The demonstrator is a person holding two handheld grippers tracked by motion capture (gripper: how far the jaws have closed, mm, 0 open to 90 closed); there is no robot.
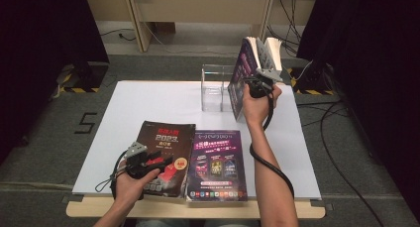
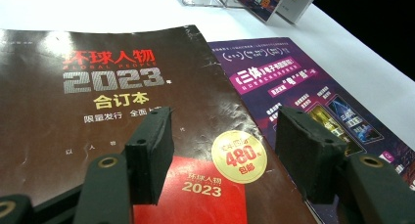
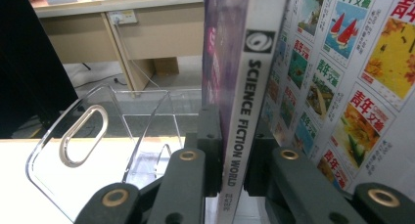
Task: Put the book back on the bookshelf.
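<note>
Books going into the clear rack (image 1: 216, 88) — one is on its way.

The right gripper (image 3: 234, 160) pinches the purple book (image 3: 244, 87) by its spine, upright at 1 o'clock, just beside the rack. Next, I think, it must slide down into a slot. The left gripper (image 2: 222, 150) hangs wide open, holding nothing, over the dark magazine (image 2: 98, 101) at 7 o'clock.

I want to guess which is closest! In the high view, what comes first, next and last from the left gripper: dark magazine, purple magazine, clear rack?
1. Dark magazine: right beneath the left gripper.
2. Purple magazine: lying beside it, to the right.
3. Clear rack: standing at the table's far side.
</note>
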